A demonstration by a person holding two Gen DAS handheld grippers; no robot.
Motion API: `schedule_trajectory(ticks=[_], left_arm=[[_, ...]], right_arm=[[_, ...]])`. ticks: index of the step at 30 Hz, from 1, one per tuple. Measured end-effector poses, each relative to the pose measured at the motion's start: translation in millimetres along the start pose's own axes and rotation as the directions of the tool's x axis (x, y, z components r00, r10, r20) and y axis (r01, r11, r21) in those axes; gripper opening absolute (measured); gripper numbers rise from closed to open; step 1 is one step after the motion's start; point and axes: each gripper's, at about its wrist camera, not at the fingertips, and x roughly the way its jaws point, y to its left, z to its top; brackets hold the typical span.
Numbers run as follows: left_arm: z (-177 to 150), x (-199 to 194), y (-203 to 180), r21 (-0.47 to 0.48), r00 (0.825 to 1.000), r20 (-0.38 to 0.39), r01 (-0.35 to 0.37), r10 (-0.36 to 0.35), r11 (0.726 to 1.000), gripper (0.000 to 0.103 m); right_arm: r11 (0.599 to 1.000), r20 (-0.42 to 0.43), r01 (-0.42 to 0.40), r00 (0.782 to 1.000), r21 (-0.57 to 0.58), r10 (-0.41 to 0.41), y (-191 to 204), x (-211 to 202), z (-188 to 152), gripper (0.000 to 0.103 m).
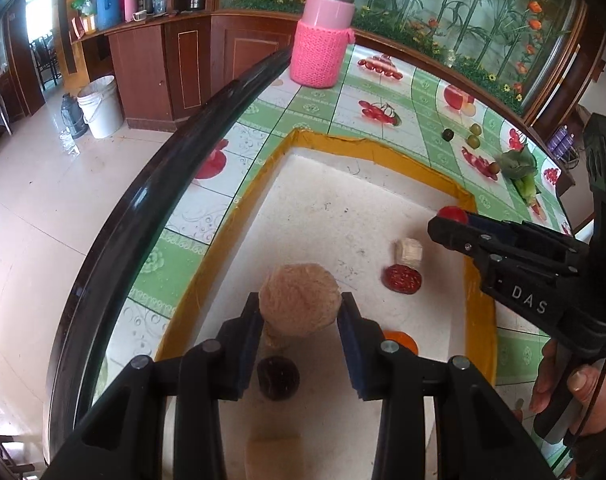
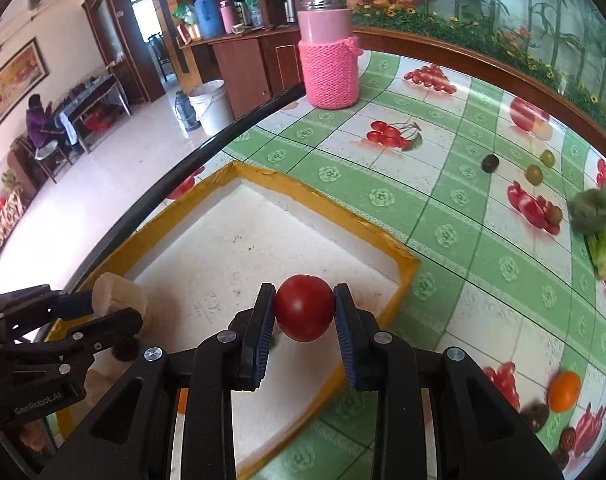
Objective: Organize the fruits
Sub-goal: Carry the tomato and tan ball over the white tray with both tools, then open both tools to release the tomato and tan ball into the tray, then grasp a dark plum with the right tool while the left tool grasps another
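1. Two grippers are loaded, as I read it. My left gripper [image 1: 301, 316] is clamped on a tan, fuzzy round fruit [image 1: 300, 300], the pads pressing its sides at about the widest part, and it hangs over the white tray [image 1: 343, 208] with the yellow rim.
2. That tan fruit looks rough and matte, so I judge it unlikely to slip. It seems stiff enough to take a firm squeeze, and fairly light for its bulk. A grip across the middle, as now, suits it best.
3. My right gripper [image 2: 304, 310] is closed on a red tomato-like fruit [image 2: 304, 307], a pad [image 2: 263, 322] on each flank, above the tray's near corner.
4. This one I judge glossy, slippery and easy to bruise. I would keep the squeeze gentle, hold it at the equator, and set it down low instead of dropping it.
5. Inside the tray already lie a red cut slice [image 1: 402, 278], a pale block [image 1: 409, 251], a dark round fruit [image 1: 278, 378] under my left gripper and something orange [image 1: 401, 340].
6. Out on the desk [image 2: 443, 216], well apart from the tray, wait two green fruits [image 2: 534, 174], a dark one [image 2: 490, 163], an orange [image 2: 565, 391] and a leafy vegetable [image 2: 597, 216].
7. A pink knit-covered jar [image 2: 330, 68] stands at the far edge, clear of both hands.
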Motion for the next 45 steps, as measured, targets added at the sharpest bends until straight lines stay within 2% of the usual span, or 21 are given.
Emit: schedule_trajectory(ticks=[6,13,21,23,27,34,40,44,45], left_arm=[[4,12,3,-0.004,1.000,-0.017,-0.008,0.008,1.000,0.040],[5,25,2,0.000,0.999,-0.042,-0.012,0.012,1.000,0.041],[6,27,-3,0.025,0.999,-0.035,-0.037,0.038,0.999,0.041],[6,26,-3,0.024,0.998,-0.041,-0.039,0.040,0.999,0.047],[2,18,-6,0.044,0.998,-0.020,-0.062,0.063,0.997,0.050],[-6,-9,-10,0.047,0.994,0.051,-0.097,0.095,0.994,0.069],[-20,-31,-20,0.068,0.989,0.094,-0.124,0.117,0.990,0.078],[-31,-46,-32,0.076,0.985,0.124,-0.133,0.123,0.988,0.084],[-33,-48,-35,0.078,0.984,0.128,-0.131,0.120,0.988,0.085]], right_arm=[[0.997,-0.003,0.048,0.999,-0.053,-0.049,0,17,-1,0.029],[0.994,0.015,0.058,0.998,-0.097,-0.056,3,23,-1,0.029],[0.991,0.016,0.066,0.998,-0.114,-0.064,5,26,-2,0.029],[0.991,0.012,0.071,0.997,-0.114,-0.070,5,25,-2,0.029],[0.994,0.012,0.074,0.997,-0.083,-0.074,1,17,-3,0.032],[0.997,0.044,0.077,0.996,-0.023,-0.076,-3,-22,-11,0.037],[0.997,0.073,0.073,0.995,0.013,-0.074,-3,-59,-35,0.045],[0.997,0.068,0.073,0.995,0.035,-0.075,-4,-76,-58,0.047],[0.997,0.065,0.074,0.995,0.038,-0.076,-4,-80,-62,0.051]])
